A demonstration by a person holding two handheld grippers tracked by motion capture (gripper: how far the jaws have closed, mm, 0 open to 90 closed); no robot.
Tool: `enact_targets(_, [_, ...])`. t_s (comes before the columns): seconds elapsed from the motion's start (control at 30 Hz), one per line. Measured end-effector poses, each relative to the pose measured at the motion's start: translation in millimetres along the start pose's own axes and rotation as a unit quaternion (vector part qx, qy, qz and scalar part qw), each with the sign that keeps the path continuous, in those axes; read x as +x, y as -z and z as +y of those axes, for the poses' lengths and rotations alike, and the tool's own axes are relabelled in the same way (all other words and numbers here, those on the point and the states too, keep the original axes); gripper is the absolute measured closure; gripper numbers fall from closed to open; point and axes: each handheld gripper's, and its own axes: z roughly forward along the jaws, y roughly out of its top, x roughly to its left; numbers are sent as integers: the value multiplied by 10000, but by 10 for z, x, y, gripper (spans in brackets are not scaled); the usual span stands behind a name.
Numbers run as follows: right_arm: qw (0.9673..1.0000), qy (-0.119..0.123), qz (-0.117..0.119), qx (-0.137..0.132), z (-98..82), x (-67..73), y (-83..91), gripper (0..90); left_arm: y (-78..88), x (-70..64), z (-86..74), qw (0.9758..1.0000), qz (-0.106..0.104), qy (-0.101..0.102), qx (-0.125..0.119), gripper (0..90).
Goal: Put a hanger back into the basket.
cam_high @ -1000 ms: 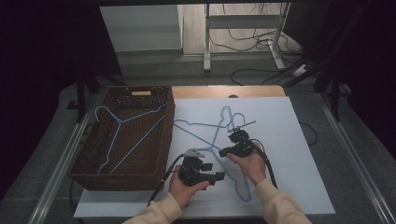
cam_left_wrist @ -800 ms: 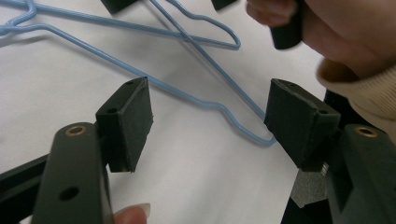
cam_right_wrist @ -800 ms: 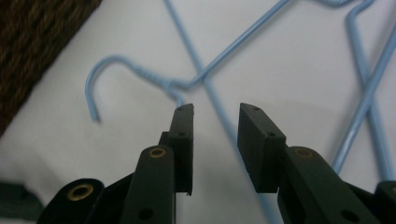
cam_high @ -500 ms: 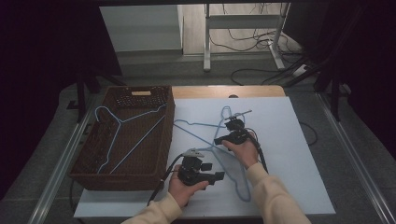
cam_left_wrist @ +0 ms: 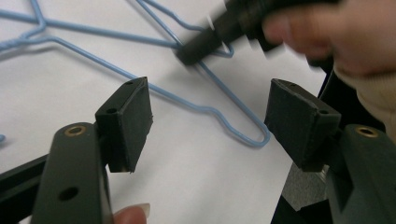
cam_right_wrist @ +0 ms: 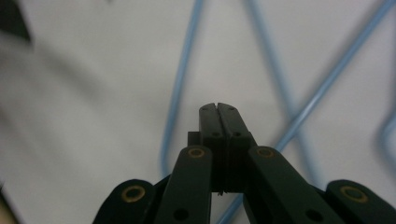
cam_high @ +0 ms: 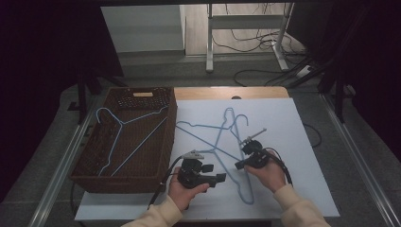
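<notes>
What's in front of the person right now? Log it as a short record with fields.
container: brown woven wicker basket, at the table's left
in basket: one light-blue wire coat hanger
on table: two more light-blue wire hangers, crossed on the white tabletop
left gripper: open, a hanger's corner seen between its jaws
right gripper: shut, tips at a hanger wire; whether it grips the wire is unclear

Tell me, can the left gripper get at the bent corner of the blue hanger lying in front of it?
Probably yes. The left gripper has its fingers spread wide, and the hanger's corner lies on bare white table between them, nothing over it.
</notes>
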Motion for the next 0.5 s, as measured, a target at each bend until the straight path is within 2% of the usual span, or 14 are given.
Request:
enact_targets(0.1, [9997,43,183,130,-157,95,-36,900,22,8,13,10000,21,5,-44,310])
enact_targets(0.23, [9987,36,461,226,-259,232,-121,900,39,22,24,10000,53,-2,-62,309])
enact_targets(0.37, [9978,191,568,284,-235,416,-193,900,69,38,39,9999,104,2,-127,308])
enact_targets(0.5, [9972,314,649,221,-162,581,-296,900,121,66,58,9997,148,33,-204,309])
